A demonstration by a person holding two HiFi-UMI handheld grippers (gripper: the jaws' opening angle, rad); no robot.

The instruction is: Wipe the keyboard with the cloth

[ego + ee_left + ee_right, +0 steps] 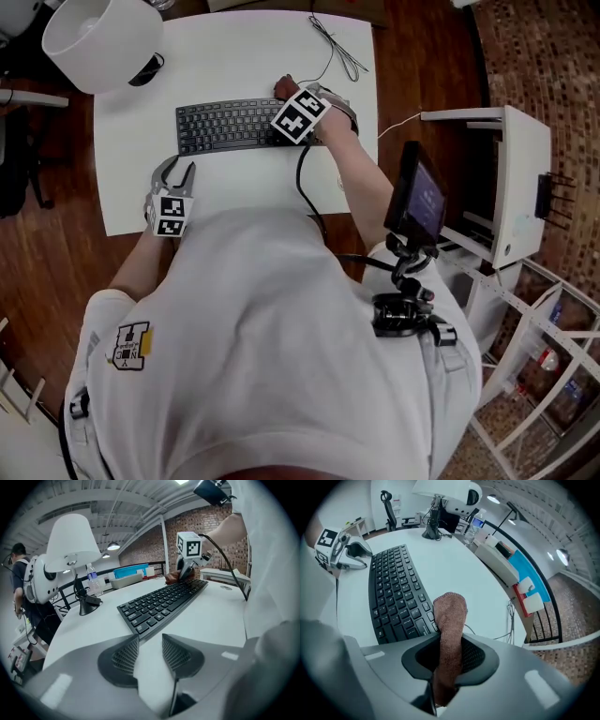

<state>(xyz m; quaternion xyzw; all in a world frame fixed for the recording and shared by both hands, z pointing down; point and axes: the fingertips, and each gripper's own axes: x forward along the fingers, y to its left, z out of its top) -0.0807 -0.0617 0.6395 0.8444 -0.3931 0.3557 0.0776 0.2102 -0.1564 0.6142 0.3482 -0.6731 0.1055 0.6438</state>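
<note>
A black keyboard [230,126] lies across the white table [234,56]. My right gripper [292,94] is shut on a folded brown cloth [450,620], whose tip [284,88] rests at the keyboard's right end [396,599]. In the left gripper view the right gripper [180,576] stands over the far end of the keyboard [161,603]. My left gripper [178,173] stands open above the bare table in front of the keyboard's left end, nothing between its fingers [122,656].
A white lamp [101,39] stands at the table's far left corner. Thin cables [336,47] lie at the far right. A white cabinet [497,178] stands right of the table. A person [21,585] stands beyond the table in the left gripper view.
</note>
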